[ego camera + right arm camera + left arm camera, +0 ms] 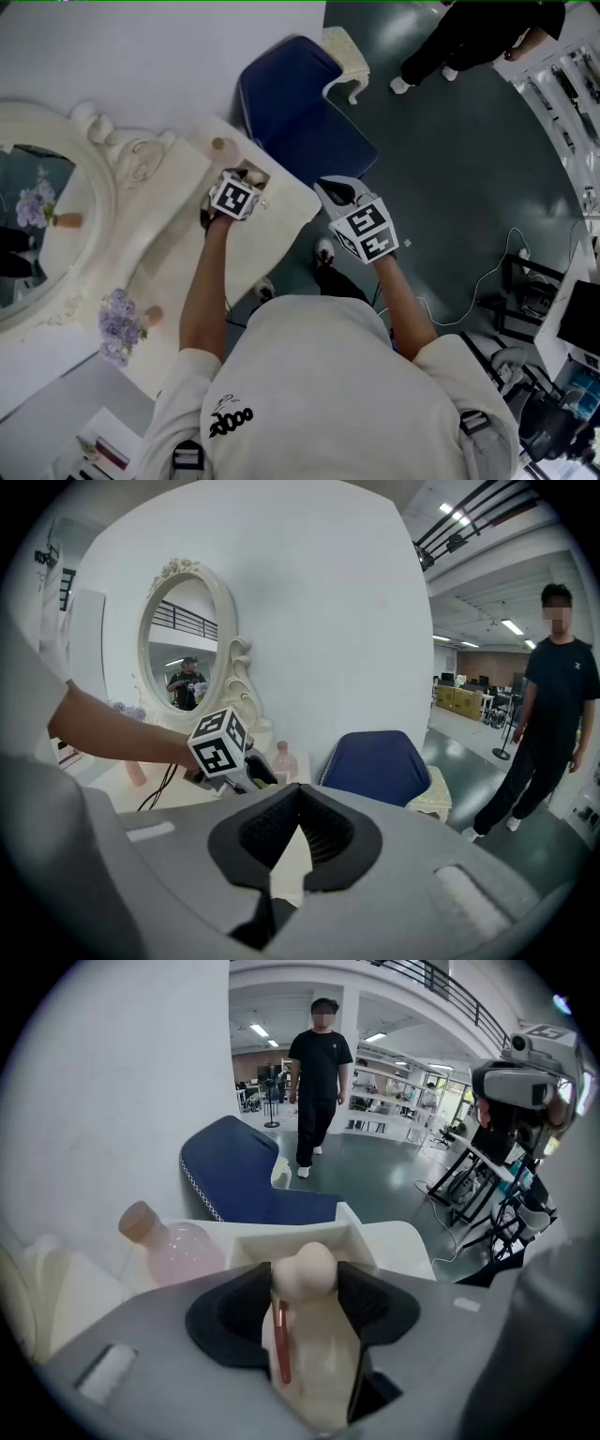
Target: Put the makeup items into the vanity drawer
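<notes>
Left gripper [305,1277] spread wide, one beige sponge [309,1265] loose between jaws over one open drawer [291,1237]. One red pencil [282,1344] below. One pink bottle [178,1251] beside. Right gripper [300,794] clenched, empty.

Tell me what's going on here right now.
A person works at a cream vanity with two grippers. The left gripper hangs over the open cream drawer, jaws apart, with a beige egg-shaped makeup sponge between them and a slim red makeup stick lying below. The right gripper is shut and empty.
</notes>
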A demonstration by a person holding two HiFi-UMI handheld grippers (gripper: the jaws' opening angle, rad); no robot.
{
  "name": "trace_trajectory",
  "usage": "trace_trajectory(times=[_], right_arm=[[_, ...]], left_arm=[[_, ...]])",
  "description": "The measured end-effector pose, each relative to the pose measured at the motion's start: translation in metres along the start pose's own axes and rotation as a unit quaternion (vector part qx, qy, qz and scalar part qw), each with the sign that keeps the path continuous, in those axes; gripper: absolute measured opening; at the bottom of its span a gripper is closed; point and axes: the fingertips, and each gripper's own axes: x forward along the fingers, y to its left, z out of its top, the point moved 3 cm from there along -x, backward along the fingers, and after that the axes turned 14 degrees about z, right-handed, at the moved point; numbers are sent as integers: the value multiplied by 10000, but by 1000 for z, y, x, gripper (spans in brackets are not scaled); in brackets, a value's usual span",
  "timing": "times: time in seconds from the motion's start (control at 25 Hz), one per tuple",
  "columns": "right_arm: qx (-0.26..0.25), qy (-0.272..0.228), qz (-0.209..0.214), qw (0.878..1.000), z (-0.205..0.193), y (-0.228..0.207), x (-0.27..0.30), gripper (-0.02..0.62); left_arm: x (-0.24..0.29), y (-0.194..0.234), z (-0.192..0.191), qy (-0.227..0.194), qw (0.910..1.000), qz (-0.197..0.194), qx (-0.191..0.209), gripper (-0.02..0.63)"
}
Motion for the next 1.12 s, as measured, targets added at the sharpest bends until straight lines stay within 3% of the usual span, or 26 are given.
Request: trace_trajectory(times=[0.24, 0.32, 0.44, 0.56, 0.68, 0.84, 1.12], right_arm=[[-68, -114, -90, 9999, 10, -4, -3, 5], [-115, -169, -78, 9998, 16, -1, -2, 5], [-193, -258, -73, 9995, 27, 4, 1, 5], [-307, -354, -21, 9989, 41, 9, 7, 3], [-486, -457, 82, 9977, 61, 16, 13, 4], [-870, -612, 209, 9941, 94, 26, 22, 3], [-1472, -889, 476, 9840, 150, 54, 33, 3]], left_arm=[[-20, 9, 11, -467, 9984, 144, -270, 245], [-39, 18, 22, -872, 9950, 382, -310, 227], [-76, 27, 35, -1610, 9838, 408, -677, 39], [-114, 35, 39, -2174, 9706, 404, -952, 17], [-153, 50, 40, -2680, 9536, 668, -1198, 18], [-211, 74, 40, -3389, 9198, 1124, -1629, 18], [-304, 106, 27, -3986, 8738, 2133, -1790, 18]])
